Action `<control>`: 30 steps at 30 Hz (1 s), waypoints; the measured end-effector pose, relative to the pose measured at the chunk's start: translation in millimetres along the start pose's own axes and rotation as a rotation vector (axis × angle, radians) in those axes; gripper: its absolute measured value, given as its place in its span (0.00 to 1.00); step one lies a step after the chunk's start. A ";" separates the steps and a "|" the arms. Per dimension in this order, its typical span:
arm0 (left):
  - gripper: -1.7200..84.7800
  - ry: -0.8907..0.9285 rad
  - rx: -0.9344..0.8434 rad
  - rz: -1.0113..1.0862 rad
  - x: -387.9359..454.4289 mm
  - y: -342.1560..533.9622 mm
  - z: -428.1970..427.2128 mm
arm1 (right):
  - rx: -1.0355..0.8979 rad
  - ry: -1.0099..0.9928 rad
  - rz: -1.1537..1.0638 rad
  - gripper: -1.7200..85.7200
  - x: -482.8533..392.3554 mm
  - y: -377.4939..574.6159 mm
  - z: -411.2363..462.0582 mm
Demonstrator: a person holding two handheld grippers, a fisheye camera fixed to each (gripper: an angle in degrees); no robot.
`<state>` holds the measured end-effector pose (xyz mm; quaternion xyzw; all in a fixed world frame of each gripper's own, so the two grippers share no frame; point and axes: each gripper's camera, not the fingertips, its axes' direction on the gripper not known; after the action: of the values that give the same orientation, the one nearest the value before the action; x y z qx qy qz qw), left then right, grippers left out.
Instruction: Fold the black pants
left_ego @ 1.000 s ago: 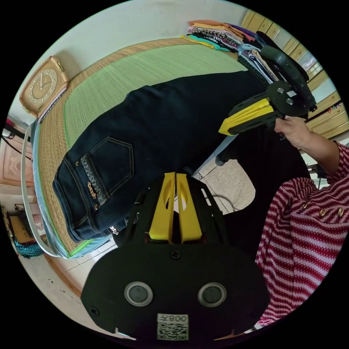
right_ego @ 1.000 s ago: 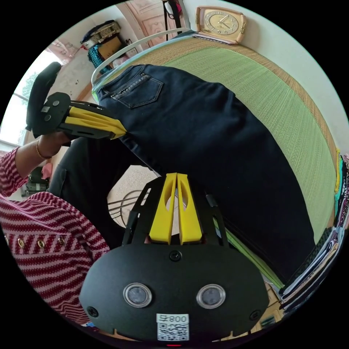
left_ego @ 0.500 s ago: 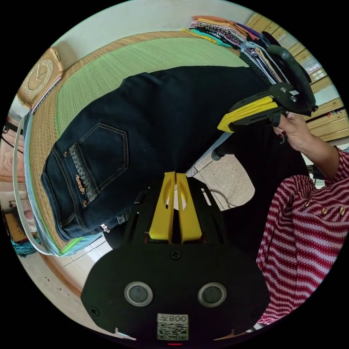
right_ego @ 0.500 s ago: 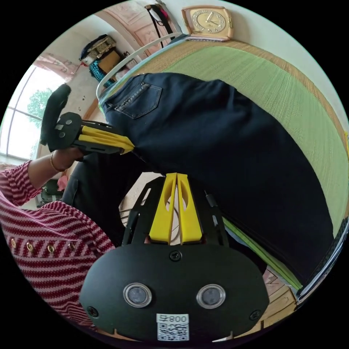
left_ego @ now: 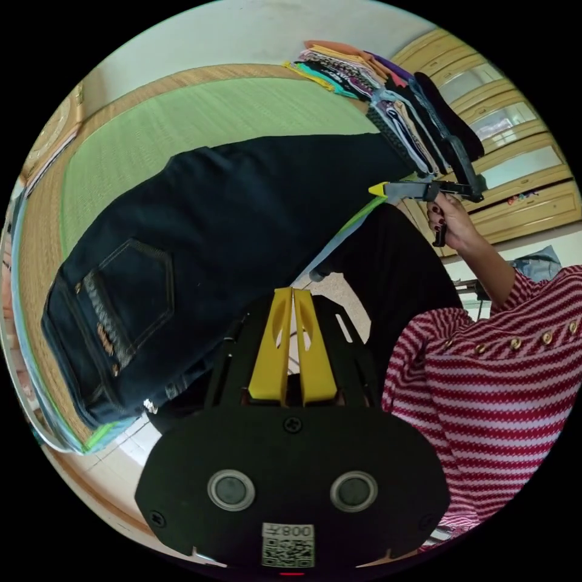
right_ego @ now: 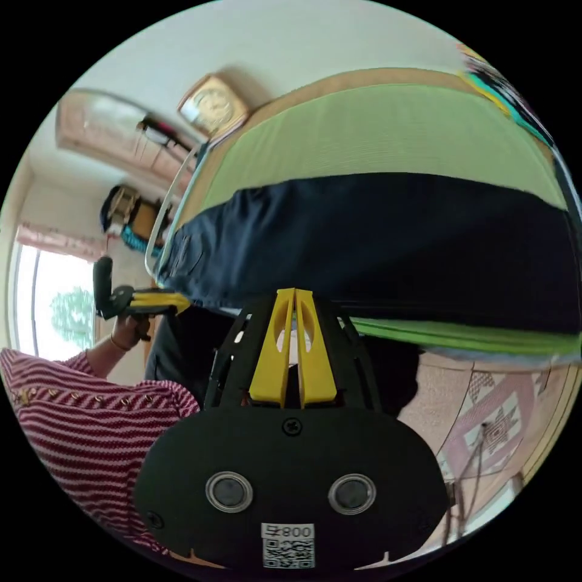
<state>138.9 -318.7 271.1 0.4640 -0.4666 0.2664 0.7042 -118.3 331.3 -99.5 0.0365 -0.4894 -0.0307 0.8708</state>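
Green woven matting (left_ego: 200,115) covers the bed, the biggest thing in the room, running from 9 o'clock up to 1 o'clock in the left gripper view and across the top half of the right gripper view (right_ego: 388,127). On it lie the black pants (left_ego: 242,224), spread flat along the bed's near edge with a stitched back pocket at about 8 o'clock in the left gripper view; in the right gripper view they form a dark band (right_ego: 388,242) through the middle. A person in a red-and-white striped top (left_ego: 485,412) stands at 4 o'clock in the left gripper view. A stack of folded clothes (left_ego: 376,85) sits on the bed at 1 o'clock, beside wooden cabinet doors (left_ego: 515,170) at 2 o'clock. A clock (right_ego: 212,109) leans on the wall at 11 o'clock in the right gripper view. The left claw (left_ego: 293,293) has its yellow jaws pressed together, holding nothing, its tips just short of the pants' edge. The right claw (right_ego: 294,294), likewise closed and empty, sits at the bed's edge; from the left gripper view it (left_ego: 379,189) points at the pants from 2 o'clock.
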 end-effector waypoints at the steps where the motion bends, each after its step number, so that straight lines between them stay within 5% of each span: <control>1: 0.03 0.009 -0.004 0.019 6.1 -8.8 -0.8 | 0.066 -0.005 0.098 0.04 43.7 14.8 -24.9; 11: 0.04 0.111 -0.107 0.363 136.8 -166.7 -3.5 | 0.501 0.060 0.611 0.12 312.0 161.1 -180.0; 30: 0.08 0.127 -0.193 0.582 337.5 -326.7 -28.8 | 0.623 -0.095 0.584 0.11 464.5 254.8 -197.5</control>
<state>557.4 -451.9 440.2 0.2245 -0.5582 0.4396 0.6668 296.0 550.1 216.7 0.1560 -0.5048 0.3648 0.7666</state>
